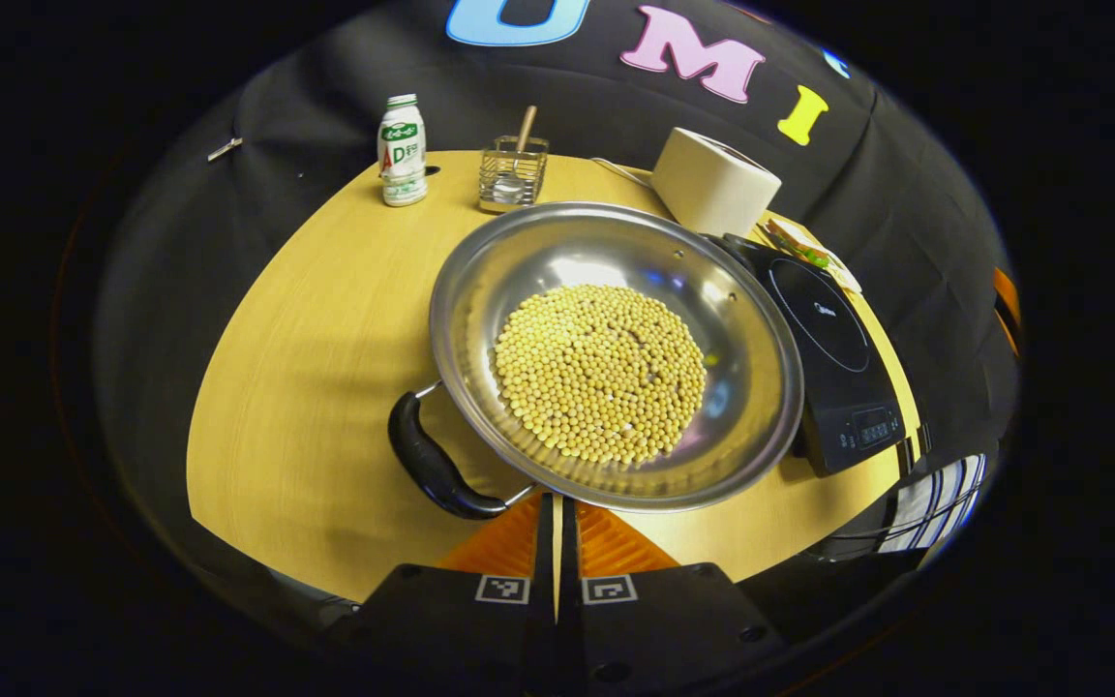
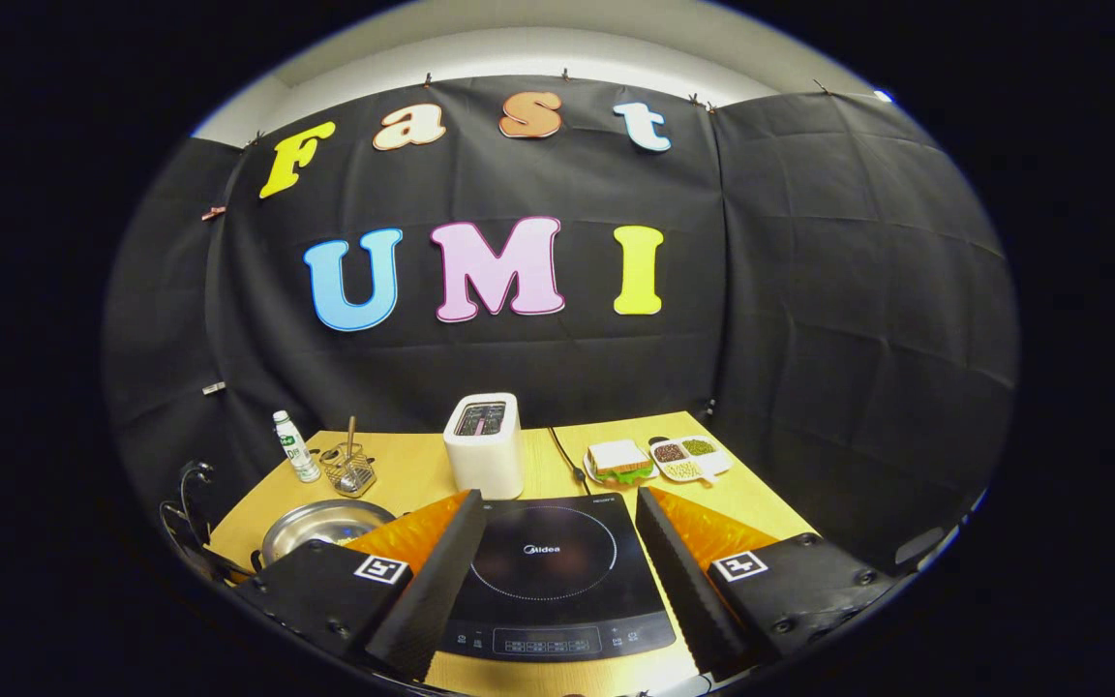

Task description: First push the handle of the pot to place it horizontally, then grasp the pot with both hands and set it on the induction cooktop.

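Both grippers are what I check first: my left gripper (image 1: 557, 528) has its fingers pressed together with nothing between them, and my right gripper (image 2: 553, 561) is spread wide, holding nothing. I take the pot (image 1: 616, 353) as my landmark. In the left gripper view it sits on the wooden table (image 1: 306, 339), a shallow steel pan with a heap of yellow beans (image 1: 601, 373) in its middle. Its black handle (image 1: 432, 465) juts out at the near left of the rim, just left of my closed fingertips, which point at the pot's near edge — I cannot tell whether they touch it. Immediately right of the pot lies the induction cooktop (image 1: 833, 358), its edge tucked close against the pot's rim. Behind the pot stand a white toaster (image 1: 712, 179), a wire basket (image 1: 512, 174) with a wooden stick in it, and a small bottle (image 1: 403, 150) further left. In the right gripper view the cooktop (image 2: 548, 571) lies framed between my open fingers, the pot (image 2: 325, 528) to its left, and a sandwich plate (image 2: 620, 460) and a divided dish (image 2: 693, 455) beyond it.
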